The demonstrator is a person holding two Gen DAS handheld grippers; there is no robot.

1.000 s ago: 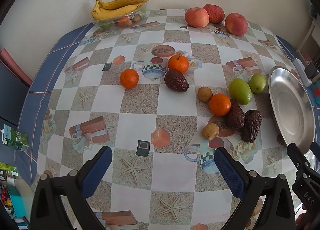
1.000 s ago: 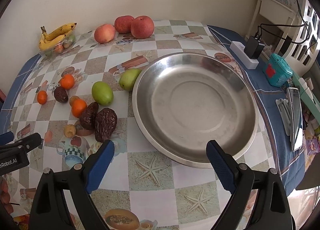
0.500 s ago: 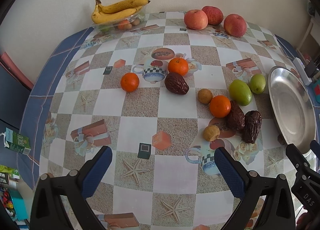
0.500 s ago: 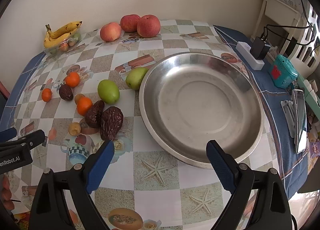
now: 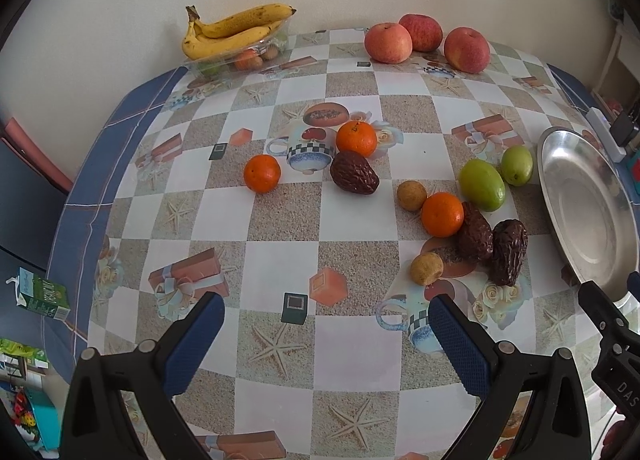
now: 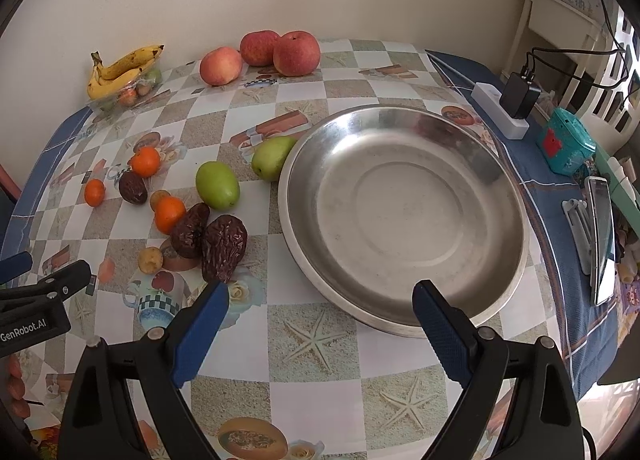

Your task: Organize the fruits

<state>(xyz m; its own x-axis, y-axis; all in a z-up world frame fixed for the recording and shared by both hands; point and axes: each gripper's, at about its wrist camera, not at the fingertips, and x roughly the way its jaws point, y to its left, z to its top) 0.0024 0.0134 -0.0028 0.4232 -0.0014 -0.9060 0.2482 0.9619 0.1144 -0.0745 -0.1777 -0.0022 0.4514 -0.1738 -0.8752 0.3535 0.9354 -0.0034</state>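
Both views had drawn slightly nearer the fruit, the left tool [image 5: 326, 334] and right tool [image 6: 320, 324] gaping empty, while round oranges [image 5: 442, 214] beside the right-edge dish [image 6: 400, 216] on the surface [image 5: 280, 220] might roll if nudged.

Soft, even daylight fills both views, with faint shadows under the fruit. The metal plate [image 6: 404, 216] shows mild glare. Fisheye bending and dark vignetting mark the edges; focus is sharp.

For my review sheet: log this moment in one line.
left gripper: open, empty | right gripper: open, empty | round steel plate: bare | small orange tangerines: on checked tablecloth
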